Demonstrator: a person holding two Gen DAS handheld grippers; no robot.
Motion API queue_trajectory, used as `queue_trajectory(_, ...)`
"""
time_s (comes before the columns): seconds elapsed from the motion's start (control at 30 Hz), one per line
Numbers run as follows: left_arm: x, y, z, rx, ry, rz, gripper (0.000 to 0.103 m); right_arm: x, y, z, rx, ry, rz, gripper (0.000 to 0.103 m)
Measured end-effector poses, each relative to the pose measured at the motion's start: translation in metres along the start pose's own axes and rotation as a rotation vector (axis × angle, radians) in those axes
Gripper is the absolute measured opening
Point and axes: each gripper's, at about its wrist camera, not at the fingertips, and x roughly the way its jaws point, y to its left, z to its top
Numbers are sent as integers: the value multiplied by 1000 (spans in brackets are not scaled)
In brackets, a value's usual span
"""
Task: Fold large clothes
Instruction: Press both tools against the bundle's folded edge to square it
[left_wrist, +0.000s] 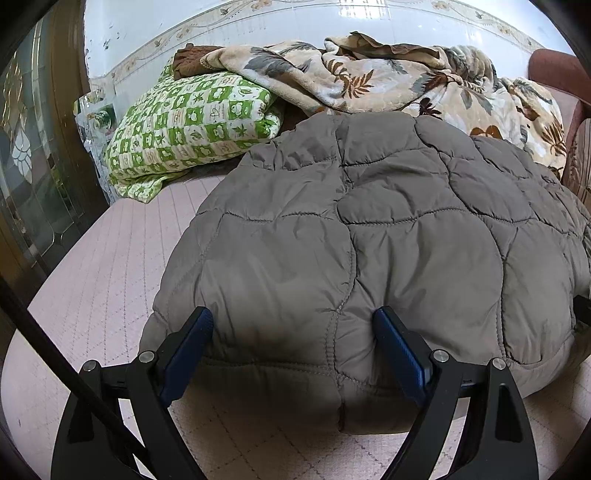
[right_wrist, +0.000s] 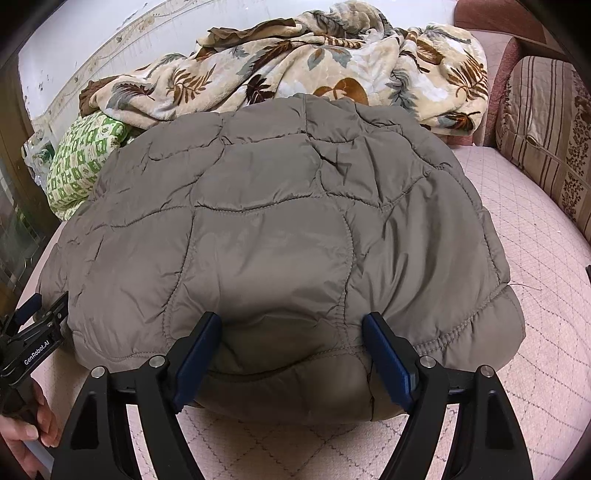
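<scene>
Left wrist view is looking down over a grey quilted jacket (left_wrist: 369, 229) lying on a pale pink quilted bed cover (left_wrist: 110, 277), already doubled into a thick bundle with its near hem facing the camera. The left gripper (left_wrist: 293, 325) is hovering at that near edge with its blue-padded fingers (left_wrist: 192, 343) spread wide; padded fabric is bulging up between them, but whether the pads are pressing on it cannot be told, and nothing looks pinched. Beyond the jacket, a green checked pillow (left_wrist: 192, 125) and a leaf-patterned blanket (left_wrist: 369, 74) are sitting against the wall, clear of the work.

Right wrist view is showing the same jacket (right_wrist: 277, 221) from the other side, its far edge lying near the blanket (right_wrist: 295, 66) and its right edge well apart from a striped cushion (right_wrist: 546, 140). The right gripper (right_wrist: 293, 326) is poised at the near hem, fingers (right_wrist: 388, 354) likewise standing wide apart with a fold of the jacket rising between them, not clamped. At the left edge the left gripper (right_wrist: 33, 314) is sitting just beside the jacket's corner, held by a hand (right_wrist: 33, 424).

Judging by this, the step in hand is either taking hold of the near hem for another fold or leaving a finished one. A further fold would call for both grippers closing on the thick hem together, then lifting it evenly toward the far edge.
</scene>
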Motion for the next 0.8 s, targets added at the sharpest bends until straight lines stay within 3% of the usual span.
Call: queue_trajectory(0.8, 0, -5, -3, 20, -24, 28, 89, -10, -1, 2, 2, 1, 22, 84)
